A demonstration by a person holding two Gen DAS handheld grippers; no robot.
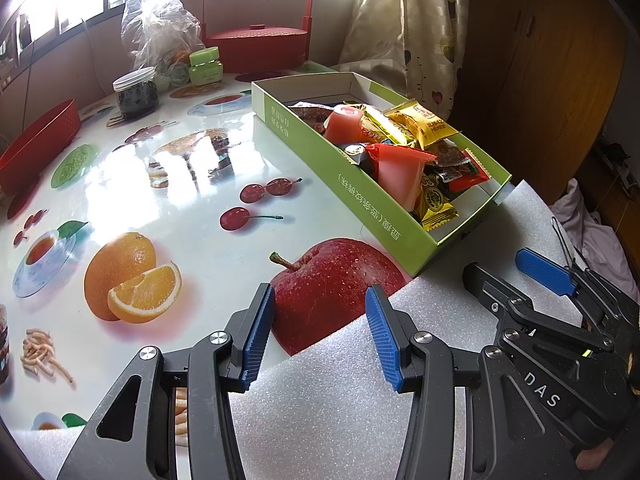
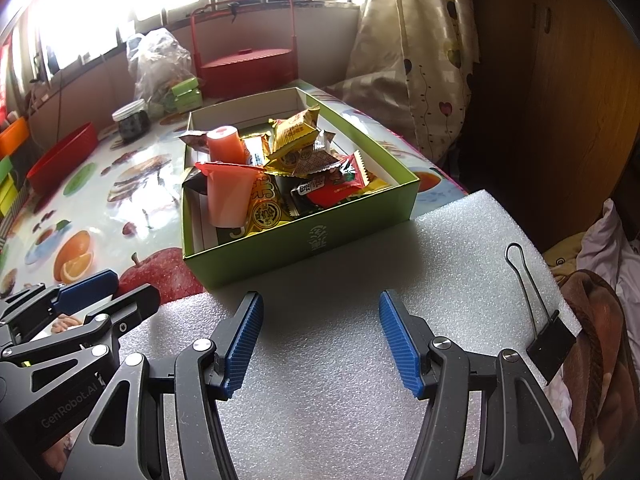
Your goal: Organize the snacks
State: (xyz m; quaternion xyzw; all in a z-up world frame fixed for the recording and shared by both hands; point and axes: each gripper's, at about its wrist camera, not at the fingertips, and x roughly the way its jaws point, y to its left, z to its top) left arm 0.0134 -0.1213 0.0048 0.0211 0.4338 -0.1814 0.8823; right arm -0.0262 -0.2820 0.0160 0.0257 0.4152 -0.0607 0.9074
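I work at a glossy table (image 1: 192,184) covered with printed fruit: a red apple, an orange with a cut wedge, cherries, cups of tea. A sheet of white foam (image 2: 340,352) lies over its near corner, and a black binder clip (image 2: 550,346) grips the foam's right edge. Bright windows run along the far wall, with a patterned curtain (image 1: 424,28) to the right and a dark wooden wardrobe (image 2: 560,100) beyond it.

The snacks (image 2: 280,168) sit heaped in an open green box (image 2: 304,240), which rests partly on the foam and partly on the table. Among them are two pink jelly cups, gold and yellow wrappers, and a red packet. Chinese characters run along the box's long side, too small for me to read.

Behind the box stand a red carrying basket (image 1: 256,46), a crumpled clear plastic bag (image 1: 158,28), a green jar (image 1: 205,65) and a dark-filled jar with a white lid (image 1: 135,94). A red tray (image 1: 38,144) lies far left.

My left gripper (image 1: 320,332) is spread wide and holds nothing above the foam's edge. My right gripper (image 2: 320,340) is likewise spread and empty, just short of the box. One gripper body reads "DAS", the other "GenRobot.AI".
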